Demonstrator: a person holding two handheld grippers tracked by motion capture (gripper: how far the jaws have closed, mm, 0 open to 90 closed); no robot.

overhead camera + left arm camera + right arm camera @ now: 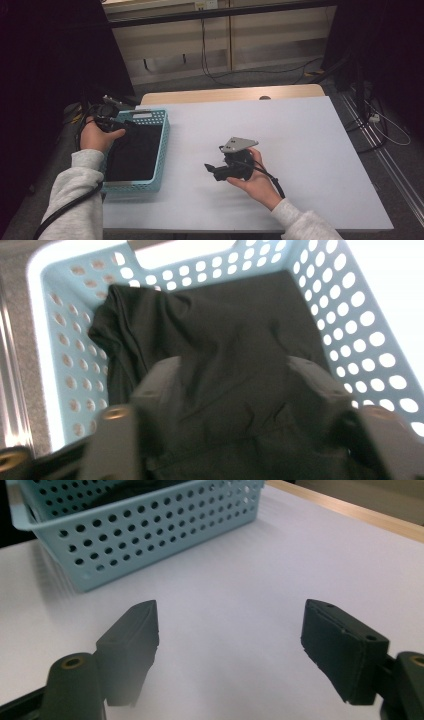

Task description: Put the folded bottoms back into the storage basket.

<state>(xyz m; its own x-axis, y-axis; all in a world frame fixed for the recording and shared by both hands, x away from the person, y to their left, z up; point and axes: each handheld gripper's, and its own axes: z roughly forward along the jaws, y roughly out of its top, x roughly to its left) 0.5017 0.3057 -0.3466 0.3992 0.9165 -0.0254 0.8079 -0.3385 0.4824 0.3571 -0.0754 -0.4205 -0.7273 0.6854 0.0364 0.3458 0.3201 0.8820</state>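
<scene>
Left tongs (230, 385) agape over black cloth (225, 330)

One pale blue perforated plastic basket (161, 150), holding one dark folded cloth (225, 340). One white-topped bench (300, 150). Two black hand-held tools: left tool (117, 125), right tool (212, 170). Two grey-sleeved forearms.

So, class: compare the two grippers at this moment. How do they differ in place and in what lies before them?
The left gripper hangs over the blue basket, while the right gripper is over the bare white table. The left gripper's fingers frame the black cloth; the right gripper's fingers frame nothing but tabletop. Both are open and hold nothing.
</scene>
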